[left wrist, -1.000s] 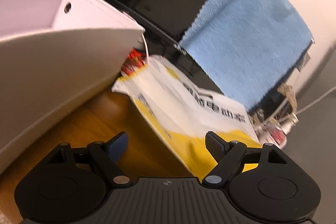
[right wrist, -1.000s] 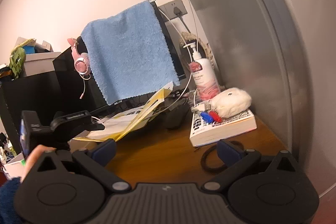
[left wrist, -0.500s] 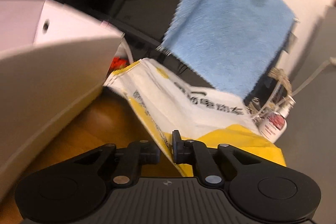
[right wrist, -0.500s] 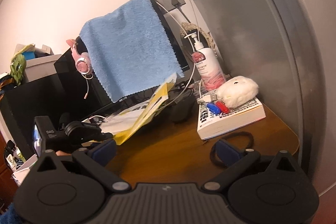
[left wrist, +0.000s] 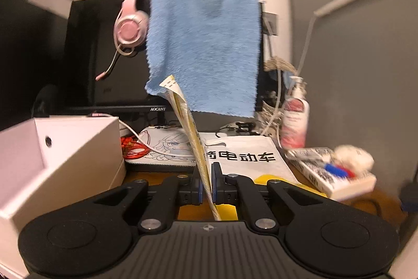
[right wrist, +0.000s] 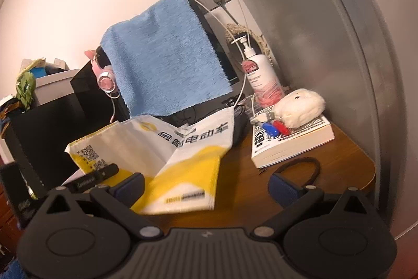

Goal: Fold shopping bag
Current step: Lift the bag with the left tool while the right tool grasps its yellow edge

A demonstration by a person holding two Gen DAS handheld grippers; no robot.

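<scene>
On a cluttered wooden bench (right wrist: 347, 161), our left fingers (left wrist: 206, 190) pinch the shopping bag (right wrist: 188, 145), half lifted; right fingers (right wrist: 206, 183) gape empty. The thin edge may slip, seemingly.

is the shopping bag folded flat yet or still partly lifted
Partly lifted. The left gripper is shut on one edge of the shopping bag, raising that flap off the desk, while its printed half lies flat.

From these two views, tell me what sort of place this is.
Probably a home desk in a bedroom or study: a monitor with a pink headset hung on it, a book, and a lotion bottle.
</scene>
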